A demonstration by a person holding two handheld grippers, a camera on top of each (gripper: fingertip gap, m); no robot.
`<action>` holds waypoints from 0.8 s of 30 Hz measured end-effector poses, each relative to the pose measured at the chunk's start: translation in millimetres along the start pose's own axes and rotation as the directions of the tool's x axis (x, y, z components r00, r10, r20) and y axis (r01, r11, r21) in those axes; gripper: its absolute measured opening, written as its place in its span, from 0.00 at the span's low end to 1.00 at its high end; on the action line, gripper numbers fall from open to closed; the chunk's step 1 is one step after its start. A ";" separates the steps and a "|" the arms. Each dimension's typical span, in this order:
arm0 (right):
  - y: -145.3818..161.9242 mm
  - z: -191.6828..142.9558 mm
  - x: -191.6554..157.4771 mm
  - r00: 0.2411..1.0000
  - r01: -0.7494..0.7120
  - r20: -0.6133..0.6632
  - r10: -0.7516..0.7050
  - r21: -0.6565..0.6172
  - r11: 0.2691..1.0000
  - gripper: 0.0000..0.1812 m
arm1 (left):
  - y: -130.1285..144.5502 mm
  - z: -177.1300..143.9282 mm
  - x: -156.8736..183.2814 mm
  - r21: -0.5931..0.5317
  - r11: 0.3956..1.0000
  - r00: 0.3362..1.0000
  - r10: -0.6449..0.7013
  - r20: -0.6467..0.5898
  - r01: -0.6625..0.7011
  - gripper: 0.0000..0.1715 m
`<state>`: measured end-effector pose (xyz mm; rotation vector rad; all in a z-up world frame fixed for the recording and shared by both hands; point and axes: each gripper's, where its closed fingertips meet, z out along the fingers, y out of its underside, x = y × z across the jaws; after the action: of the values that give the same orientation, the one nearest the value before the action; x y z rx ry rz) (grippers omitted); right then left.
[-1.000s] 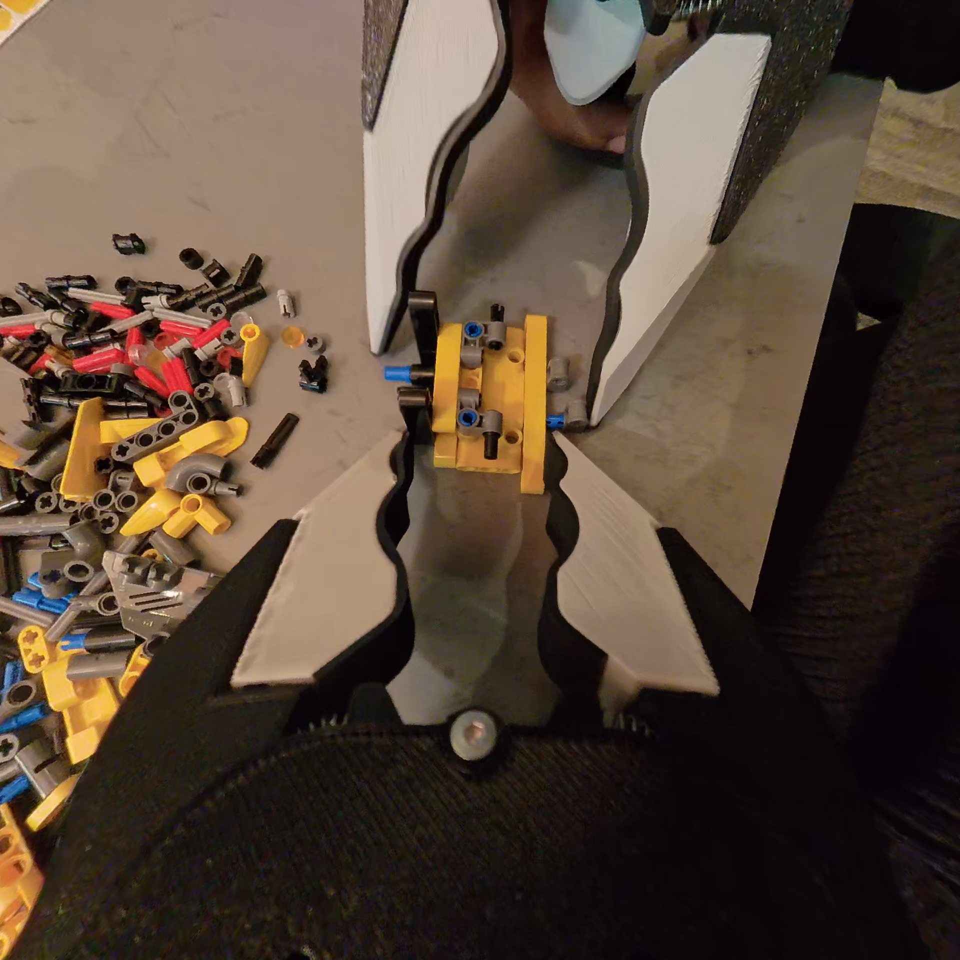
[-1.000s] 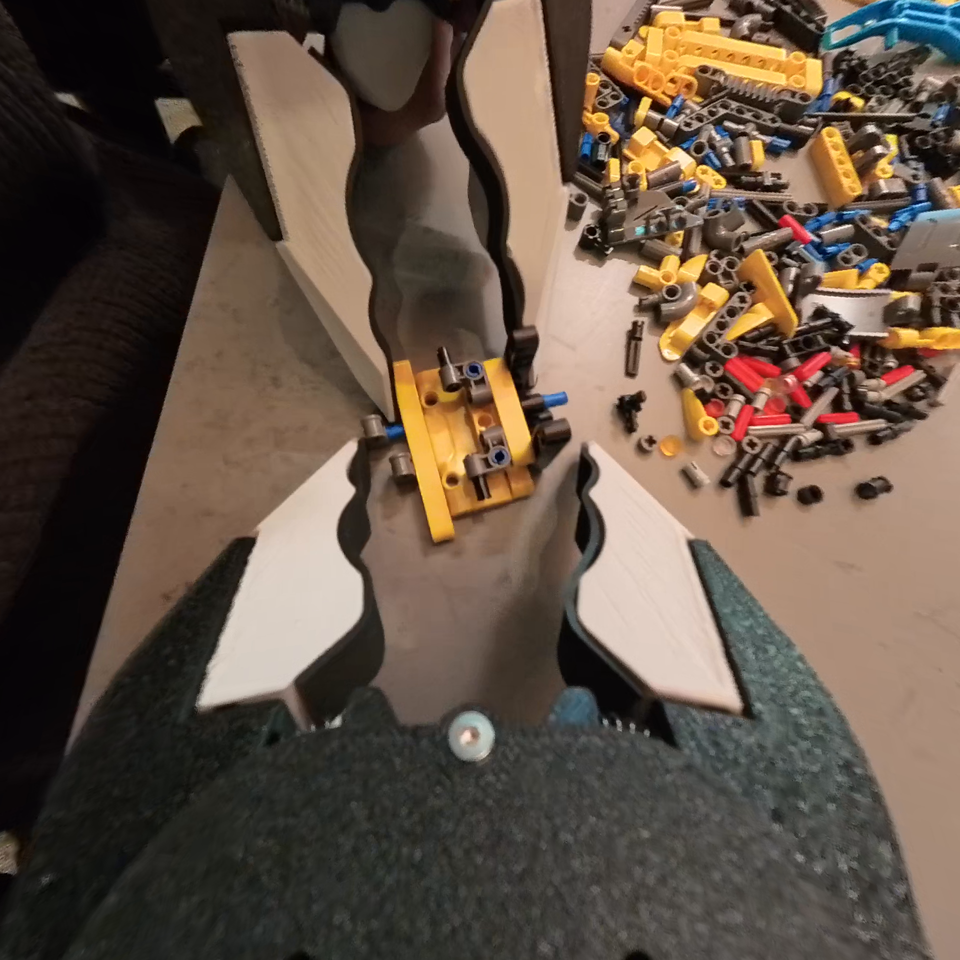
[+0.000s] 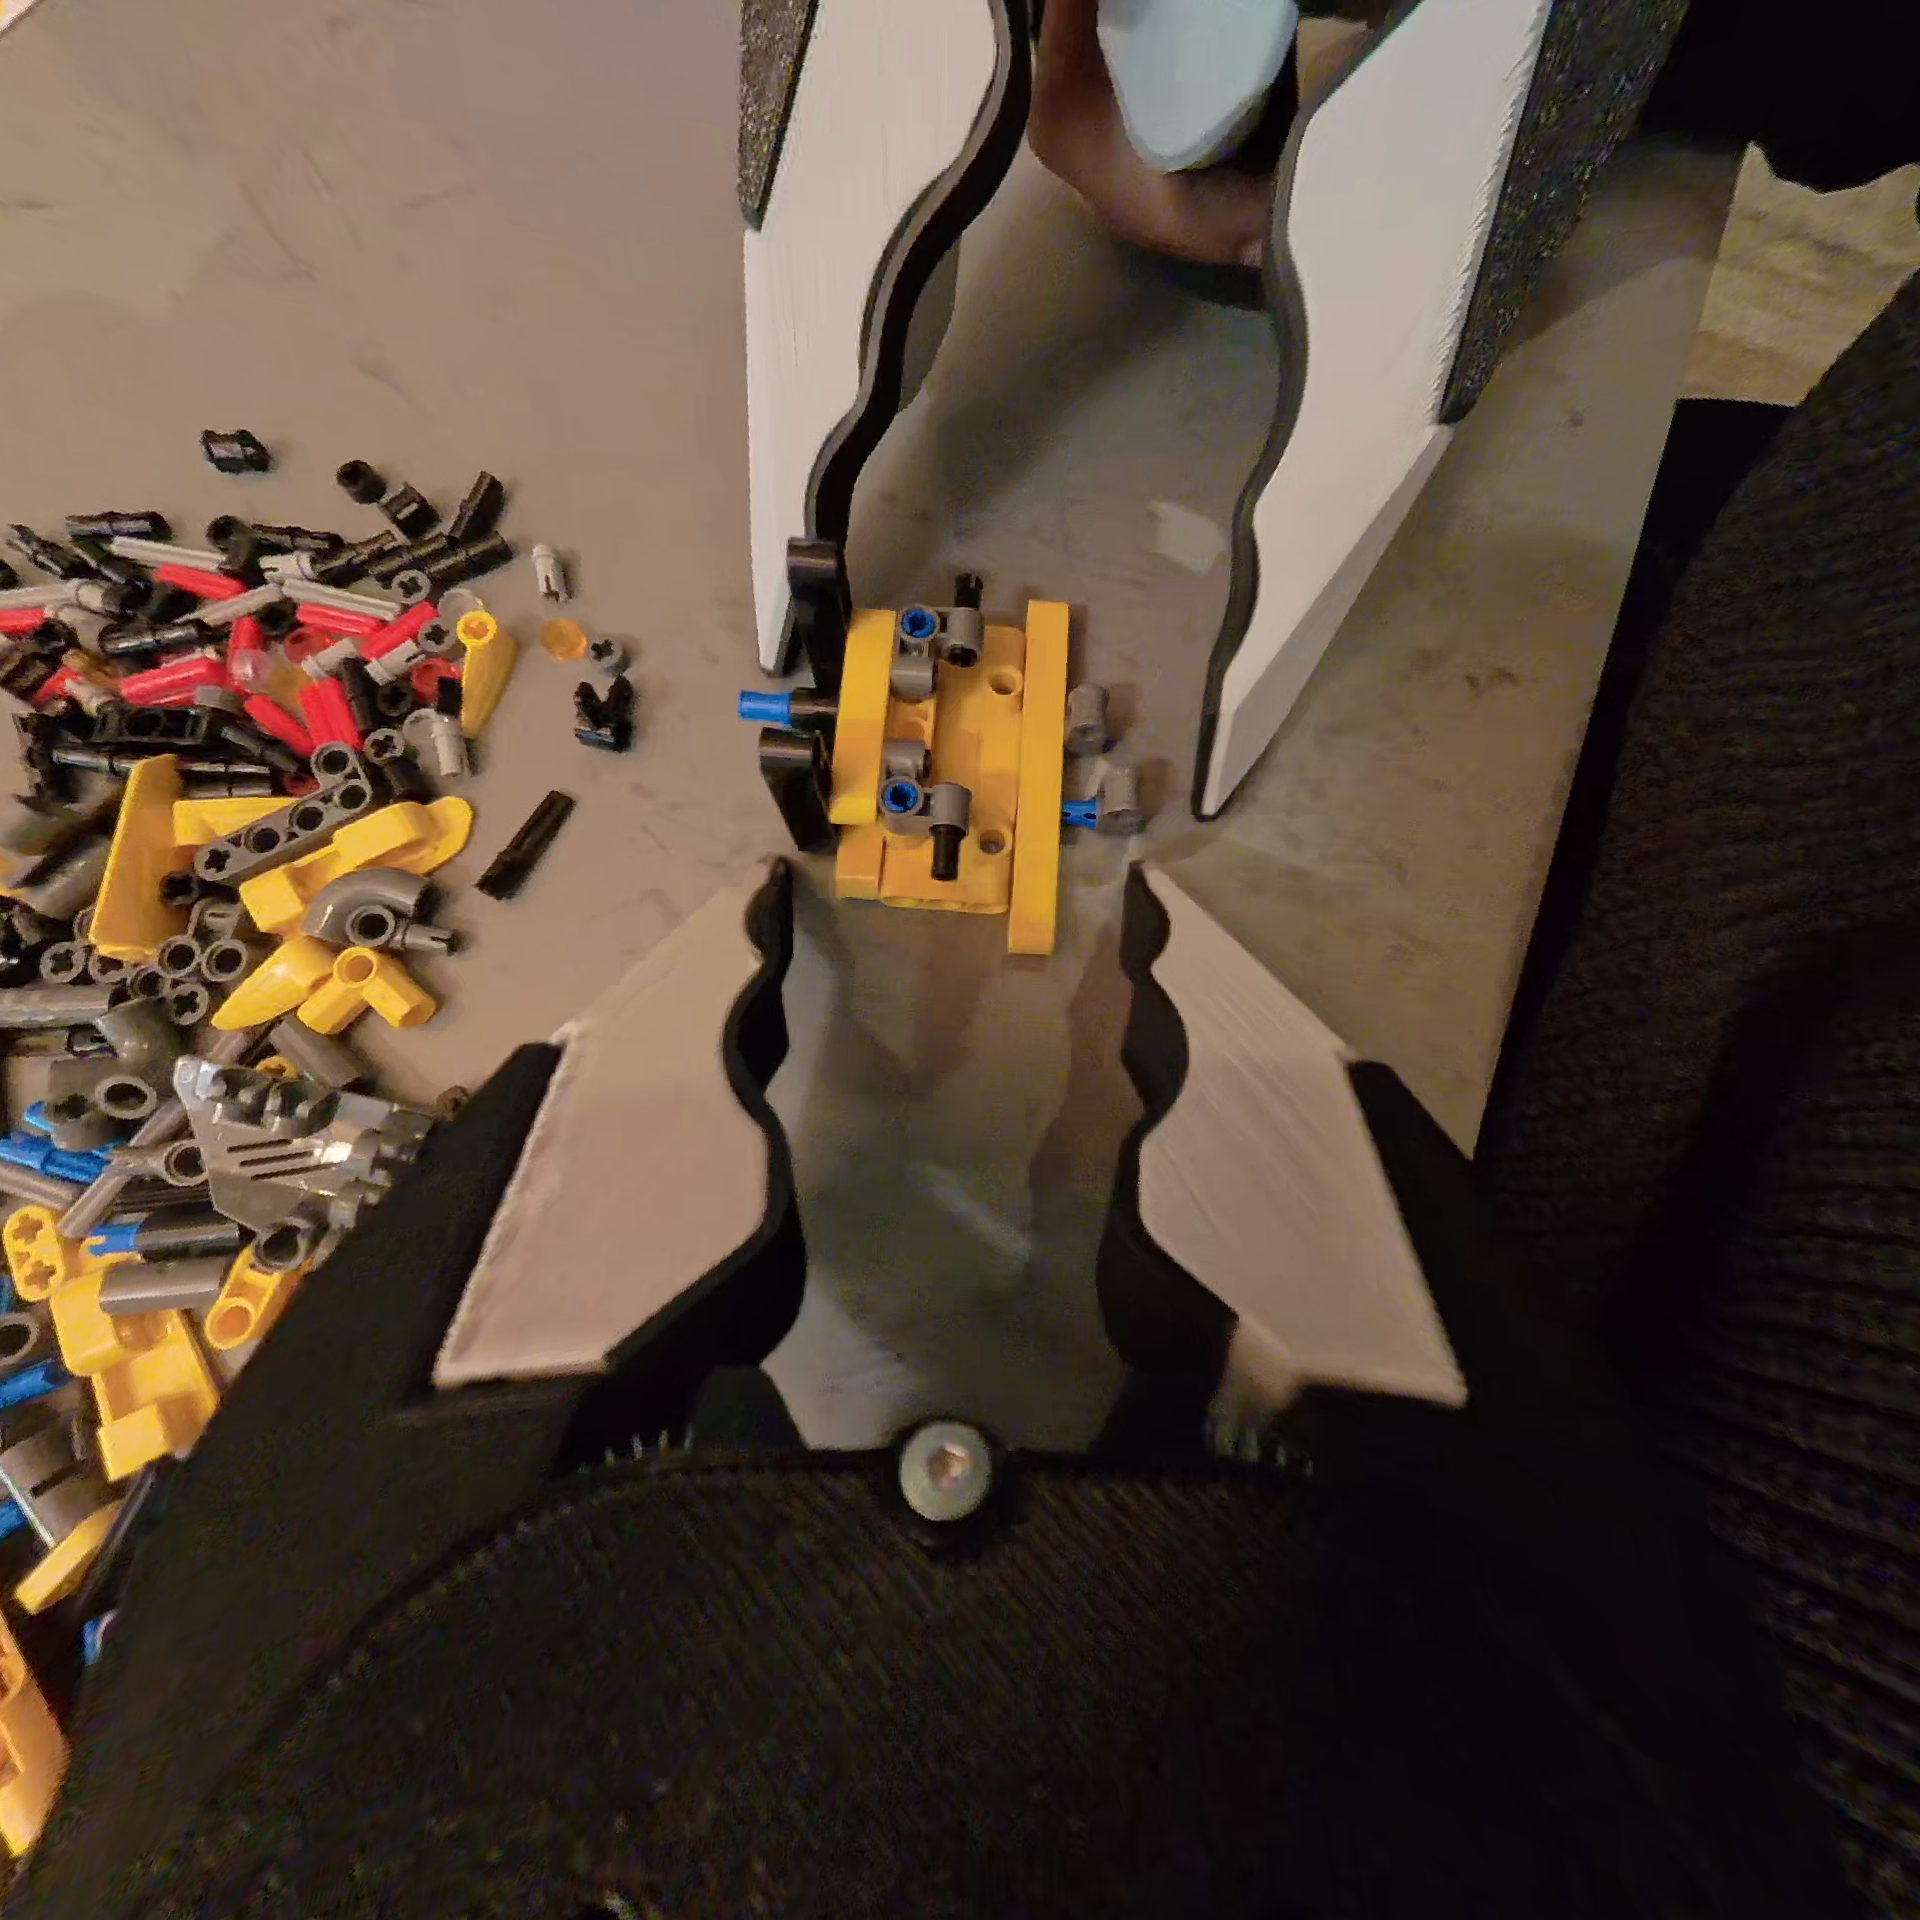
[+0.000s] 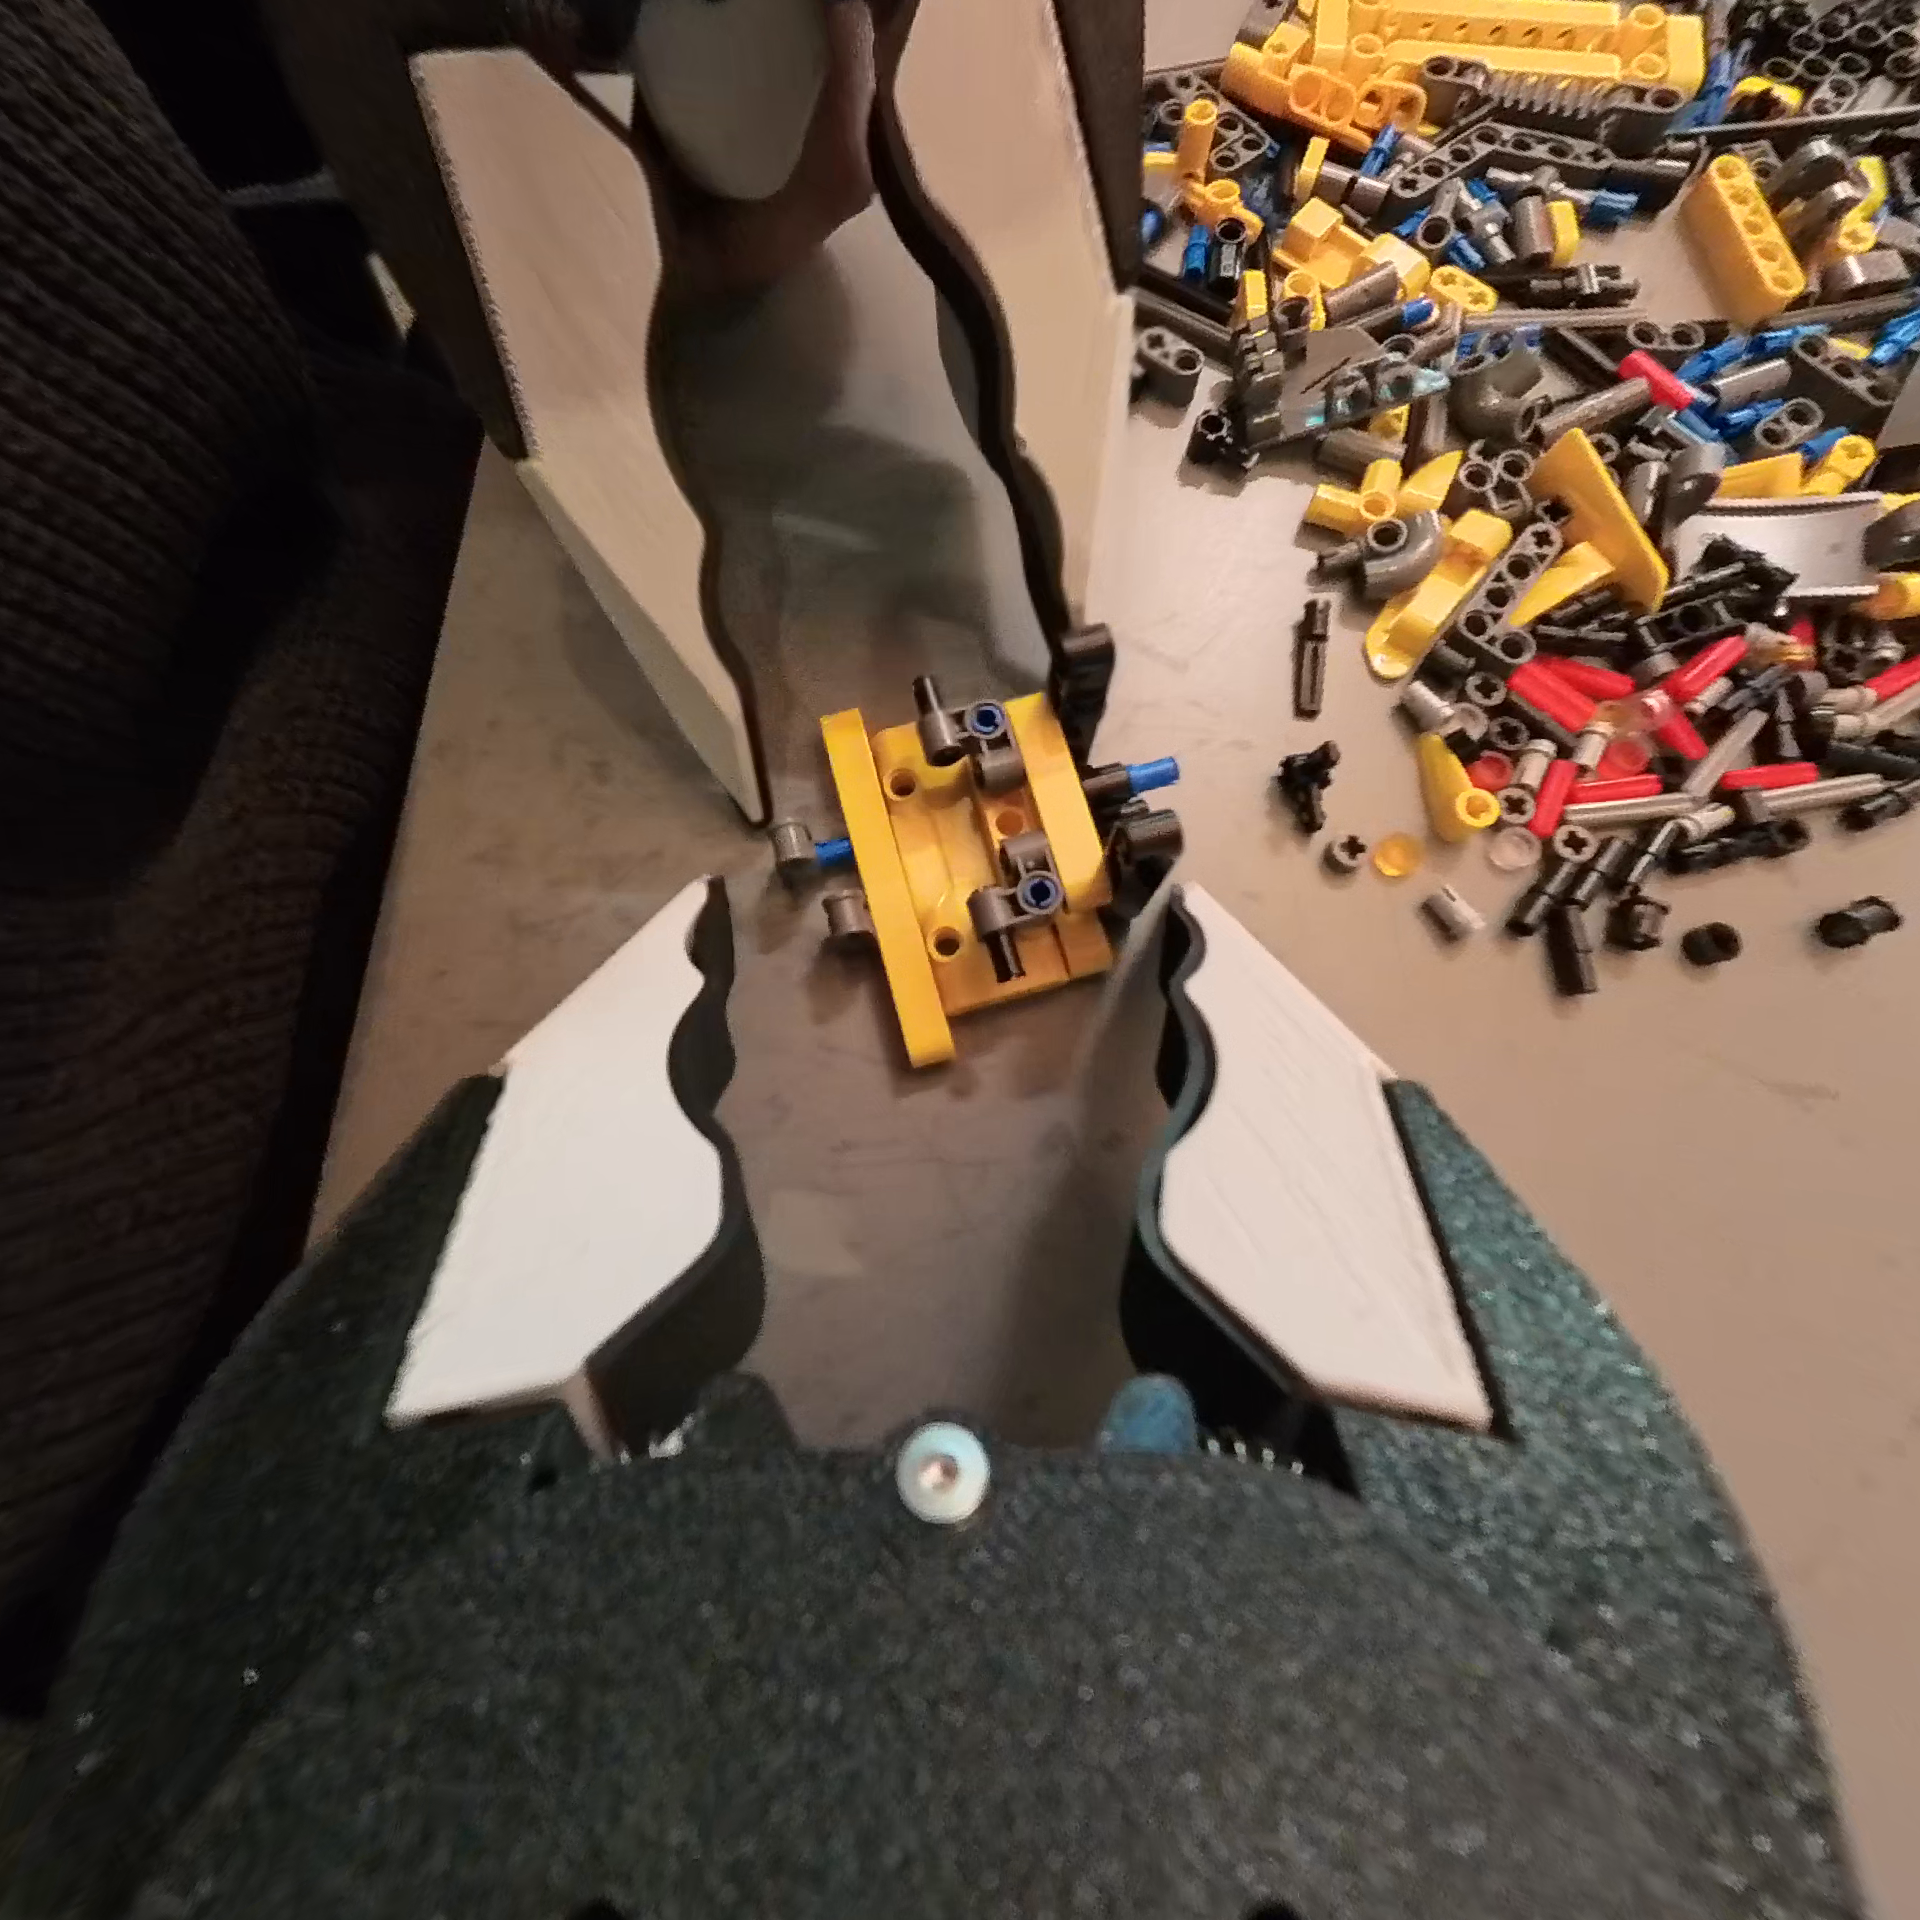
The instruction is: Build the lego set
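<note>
Yellow brick assembly [image 3: 951, 769] lies flat on the grey table [image 3: 416, 260], near the table's edge, between the two opposed grippers. It carries grey connectors, black pins and blue pegs; a black piece [image 3: 805, 717] sits on one side.

Left gripper [image 3: 956, 883]: released, jaws spread, nothing held; tips just short of the assy's near end. Right gripper [image 4: 940, 899]: also released, empty; one far fingertip in the left wrist view meets the black piece, the other stands just beside the small grey connectors [image 3: 1101, 764].

Judgement: for a clean grab, centre jaws over the yellow side beams, approx. square to them, and avoid the protruding blue pegs so the assy does not twist.

Loose parts pile [image 3: 208, 883] lies well apart to one side: yellow, red, black, grey, blue pcs.

Hard to tell: assy underside hidden; whether fingertips rest on the table is unclear. Pile is cut off at the frame edge. A hand behind the far gripper is only partly visible.
</note>
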<state>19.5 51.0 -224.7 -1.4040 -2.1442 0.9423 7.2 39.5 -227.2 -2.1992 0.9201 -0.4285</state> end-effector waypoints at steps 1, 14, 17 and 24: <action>-0.2 -0.6 -0.2 1.000 -0.008 0.007 0.008 0.003 1.000 0.46 | -0.2 0.0 -0.6 0.001 1.000 1.000 -0.003 0.001 0.003 0.35; -2.6 3.0 7.0 0.996 0.000 -0.093 -0.001 -0.003 1.000 0.41 | -3.2 1.9 -4.6 0.006 0.999 0.999 0.037 0.028 -0.037 0.23; -2.2 3.3 7.3 0.997 -0.019 -0.078 0.019 -0.005 1.000 0.41 | -3.2 2.0 -4.4 0.005 0.999 0.998 0.048 0.037 -0.048 0.23; -2.9 3.2 7.5 0.996 -0.055 -0.067 0.055 0.000 0.998 0.40 | -3.6 2.5 -3.5 0.005 0.999 0.998 0.041 0.049 -0.041 0.23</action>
<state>12.5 56.1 -225.1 -1.4816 -2.0680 0.9006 7.9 45.0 -226.4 -2.1717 0.9343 -0.3559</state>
